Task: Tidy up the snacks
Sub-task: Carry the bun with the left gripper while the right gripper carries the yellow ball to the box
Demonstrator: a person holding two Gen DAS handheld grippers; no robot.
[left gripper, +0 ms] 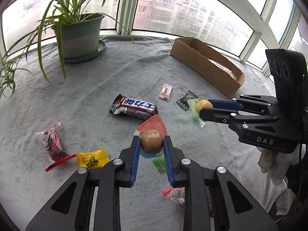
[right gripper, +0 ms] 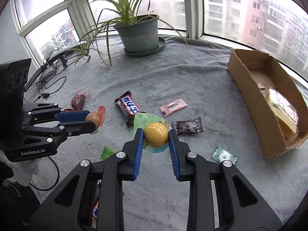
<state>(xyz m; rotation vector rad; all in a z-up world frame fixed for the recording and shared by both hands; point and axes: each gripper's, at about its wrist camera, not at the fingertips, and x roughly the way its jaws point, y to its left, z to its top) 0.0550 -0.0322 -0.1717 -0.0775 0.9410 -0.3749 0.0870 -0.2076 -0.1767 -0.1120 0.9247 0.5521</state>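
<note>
Grey cloth by window: box (right gripper: 248, 80) lies far-right of both grippers, R gripper (right gripper: 156, 134) nearer, nipping yellow egg (right gripper: 156, 134); L gripper (left gripper: 151, 141) nipping brown egg (left gripper: 151, 141).

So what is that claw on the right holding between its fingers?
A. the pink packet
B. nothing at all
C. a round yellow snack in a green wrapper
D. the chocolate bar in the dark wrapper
C: the right gripper is closed on the round yellow snack with its green wrapper, while the chocolate bar and the pink packet lie on the grey cloth.
</note>
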